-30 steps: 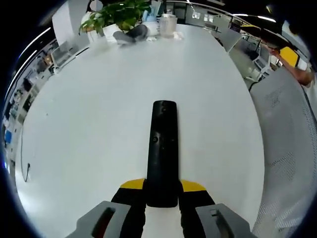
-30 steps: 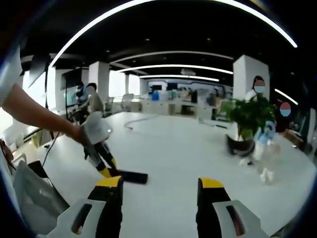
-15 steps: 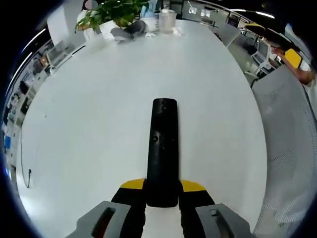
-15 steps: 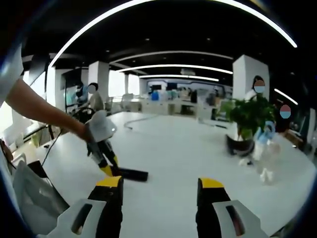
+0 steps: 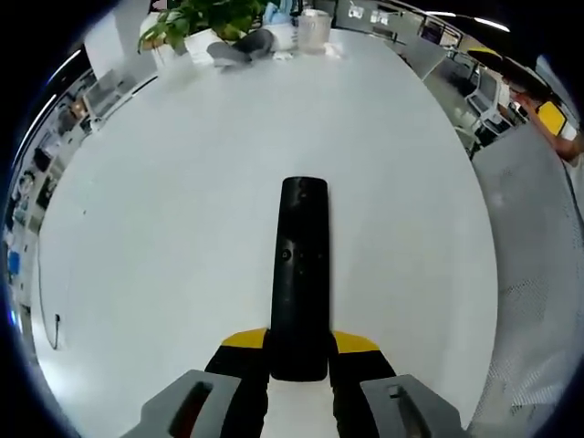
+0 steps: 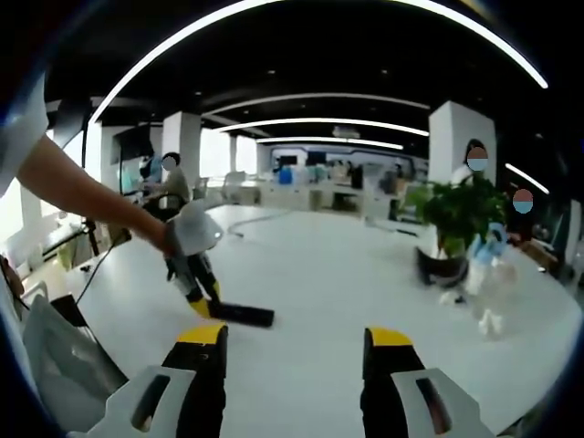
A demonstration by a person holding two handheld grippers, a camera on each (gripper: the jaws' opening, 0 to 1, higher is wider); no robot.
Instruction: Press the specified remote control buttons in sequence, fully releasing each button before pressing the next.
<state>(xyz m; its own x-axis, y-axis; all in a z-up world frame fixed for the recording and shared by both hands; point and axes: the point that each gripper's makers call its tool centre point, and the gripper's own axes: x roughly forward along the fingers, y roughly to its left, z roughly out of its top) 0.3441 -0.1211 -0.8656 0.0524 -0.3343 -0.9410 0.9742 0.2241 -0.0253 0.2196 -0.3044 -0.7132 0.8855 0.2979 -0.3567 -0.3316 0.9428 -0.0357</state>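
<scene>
The remote control (image 5: 301,274) is clamped at its near end by the left gripper (image 5: 298,351), over the white table (image 5: 164,237). The right gripper (image 6: 294,351) hangs wide apart, well away — it should be brought down squarely on one button, then fully lifted.

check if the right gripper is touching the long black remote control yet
Apart. In the right gripper view, the right gripper hangs open with bare white table between it and the long black remote control, which the left gripper holds.
</scene>
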